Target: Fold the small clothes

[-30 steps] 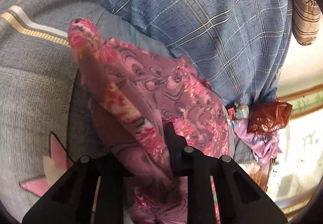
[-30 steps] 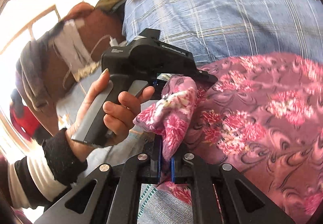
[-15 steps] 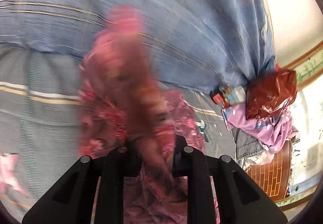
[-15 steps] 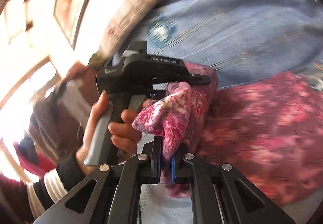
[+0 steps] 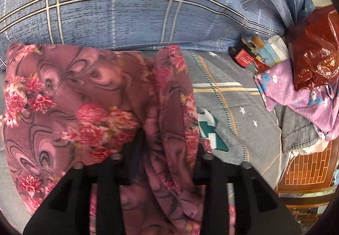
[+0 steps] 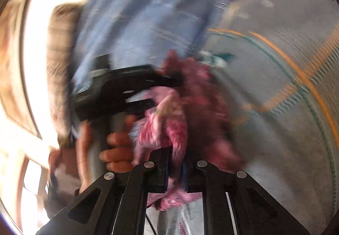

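My left gripper [image 5: 167,150] has its fingers clamped on a bunched fold of the pink flowered garment [image 5: 70,107]. The cloth rises between the two fingers as a thick ridge, and the rest of it spreads out flat to the left over the grey bedspread [image 5: 228,107]. Its far edge lies against the blue checked pillow [image 5: 137,6] at the far side of the bed. Toward the bed's right edge, past the star-and-stripe print of the bedspread, sit a few small packets [image 5: 252,52], a purple flowered cloth [image 5: 296,91], a piece of denim [image 5: 296,129] under it and a red plastic bag [image 5: 315,48] on top.

The right wrist view is badly blurred. My right gripper [image 6: 175,163] has its fingers closed on another bunch of the same garment [image 6: 169,124], pink cloth squeezed up between them and hanging below. Just left of that bunch I see my left hand [image 6: 110,150] wrapped round the handle of the other gripper [image 6: 118,91], which touches the cloth. The bedspread [image 6: 275,107] lies to the right.
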The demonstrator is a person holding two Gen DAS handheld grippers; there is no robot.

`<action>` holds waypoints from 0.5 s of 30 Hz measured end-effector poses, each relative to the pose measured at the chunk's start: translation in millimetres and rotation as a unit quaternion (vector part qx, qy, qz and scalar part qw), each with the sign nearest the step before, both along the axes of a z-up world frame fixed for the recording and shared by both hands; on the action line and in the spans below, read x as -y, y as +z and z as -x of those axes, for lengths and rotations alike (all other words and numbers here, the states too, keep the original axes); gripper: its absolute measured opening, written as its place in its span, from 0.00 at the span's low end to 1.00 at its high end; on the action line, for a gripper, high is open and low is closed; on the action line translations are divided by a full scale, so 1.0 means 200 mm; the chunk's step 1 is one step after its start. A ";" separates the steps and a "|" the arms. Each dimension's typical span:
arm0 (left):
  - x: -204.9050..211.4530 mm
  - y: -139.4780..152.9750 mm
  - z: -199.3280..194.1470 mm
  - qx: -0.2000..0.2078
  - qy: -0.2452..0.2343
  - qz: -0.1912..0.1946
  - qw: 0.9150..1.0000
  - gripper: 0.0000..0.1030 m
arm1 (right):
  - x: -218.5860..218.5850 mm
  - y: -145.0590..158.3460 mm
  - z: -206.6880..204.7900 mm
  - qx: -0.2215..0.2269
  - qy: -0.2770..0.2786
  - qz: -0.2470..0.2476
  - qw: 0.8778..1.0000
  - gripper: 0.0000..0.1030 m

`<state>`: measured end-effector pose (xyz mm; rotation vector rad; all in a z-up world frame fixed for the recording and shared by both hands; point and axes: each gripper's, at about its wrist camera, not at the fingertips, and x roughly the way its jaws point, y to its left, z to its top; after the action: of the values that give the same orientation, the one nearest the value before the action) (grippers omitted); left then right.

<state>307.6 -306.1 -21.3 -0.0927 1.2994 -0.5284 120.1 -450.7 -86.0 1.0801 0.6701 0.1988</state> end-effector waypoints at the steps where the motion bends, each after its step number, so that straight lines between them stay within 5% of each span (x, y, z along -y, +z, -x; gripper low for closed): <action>1: 0.00 0.02 0.02 0.003 -0.003 -0.006 1.000 0.38 | 0.02 -0.03 0.01 -0.015 -0.014 -0.009 1.000 0.16; 3: 0.00 0.05 0.03 0.001 -0.009 -0.003 1.000 0.38 | 0.04 -0.05 0.03 -0.019 -0.034 -0.020 0.999 0.17; 6: -0.18 0.13 0.05 -0.010 0.012 0.068 0.998 0.40 | 0.05 0.04 0.07 0.010 -0.061 0.019 0.998 0.24; 10: -0.52 0.22 0.08 -0.005 0.063 0.132 0.989 0.44 | 0.08 0.26 0.15 0.087 -0.119 0.089 0.985 0.50; 13: -0.77 0.23 0.08 0.013 0.101 0.132 0.986 0.51 | 0.10 0.41 0.10 0.119 -0.117 0.126 0.978 0.54; 15: -0.87 0.18 0.07 0.010 0.124 0.122 0.985 0.52 | 0.08 0.48 -0.03 0.118 -0.078 0.146 0.979 0.71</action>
<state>294.6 -131.6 15.7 -0.4471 1.1784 -0.4702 125.6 -467.1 10.4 0.8054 0.3849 0.0874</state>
